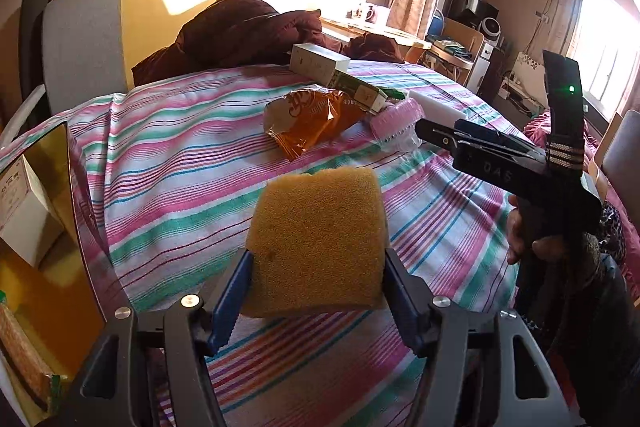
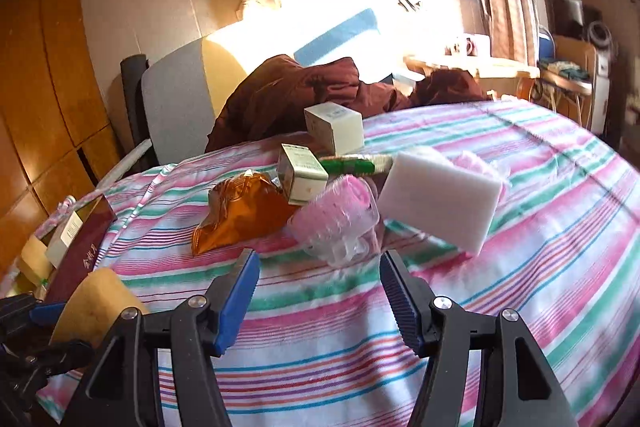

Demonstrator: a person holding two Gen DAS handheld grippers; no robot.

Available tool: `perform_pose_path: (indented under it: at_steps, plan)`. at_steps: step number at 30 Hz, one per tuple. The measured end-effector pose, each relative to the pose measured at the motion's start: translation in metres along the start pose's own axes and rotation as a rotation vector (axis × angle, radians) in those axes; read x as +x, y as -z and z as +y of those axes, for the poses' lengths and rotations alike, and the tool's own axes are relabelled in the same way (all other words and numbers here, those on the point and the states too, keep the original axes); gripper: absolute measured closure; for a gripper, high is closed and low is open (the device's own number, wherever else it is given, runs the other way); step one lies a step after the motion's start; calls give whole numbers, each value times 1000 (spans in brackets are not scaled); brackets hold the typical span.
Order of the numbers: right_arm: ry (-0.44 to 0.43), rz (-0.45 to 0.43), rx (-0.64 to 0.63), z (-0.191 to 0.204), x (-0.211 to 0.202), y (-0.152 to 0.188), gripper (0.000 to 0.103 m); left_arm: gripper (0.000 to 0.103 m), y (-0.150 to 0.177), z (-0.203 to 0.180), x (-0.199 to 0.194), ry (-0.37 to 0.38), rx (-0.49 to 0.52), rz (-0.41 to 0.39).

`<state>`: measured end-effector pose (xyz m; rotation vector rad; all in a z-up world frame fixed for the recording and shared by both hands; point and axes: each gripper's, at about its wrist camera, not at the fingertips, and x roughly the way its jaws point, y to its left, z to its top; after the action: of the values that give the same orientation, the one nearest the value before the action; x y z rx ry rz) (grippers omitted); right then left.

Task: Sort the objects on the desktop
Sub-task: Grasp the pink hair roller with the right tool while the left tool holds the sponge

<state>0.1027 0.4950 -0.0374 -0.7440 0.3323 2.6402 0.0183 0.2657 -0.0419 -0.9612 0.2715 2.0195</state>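
1. Sponge (image 1: 316, 239): porous, matt yellow foam.
2. Striped sheet (image 1: 180, 163): woven cloth, matt.
3. Snack bag (image 2: 240, 211): glossy, crinkled orange plastic film.
4. White block (image 2: 440, 195): smooth, matt foam.
5. Small boxes (image 2: 334, 125): smooth cardboard.

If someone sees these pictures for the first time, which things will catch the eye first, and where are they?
First the yellow sponge, clamped in the left tool in the foreground over the striped cloth. Next the small pile at mid-cloth: an orange bag, a pink roller and a white block, just beyond the open, empty right tool.
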Motion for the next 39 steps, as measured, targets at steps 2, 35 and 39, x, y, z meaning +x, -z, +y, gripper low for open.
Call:
perform_pose_path:
  at_steps: [2, 35, 39]
  plan:
    - [25, -3, -62, 6, 4, -7, 28, 37, 0, -1, 1, 0, 4, -4]
    - [251, 176, -287, 23, 70, -23, 33, 26, 17, 8, 22, 93, -65, 10]
    - [205, 170, -214, 17, 51, -20, 33, 27, 19, 7, 19, 77, -55, -3]
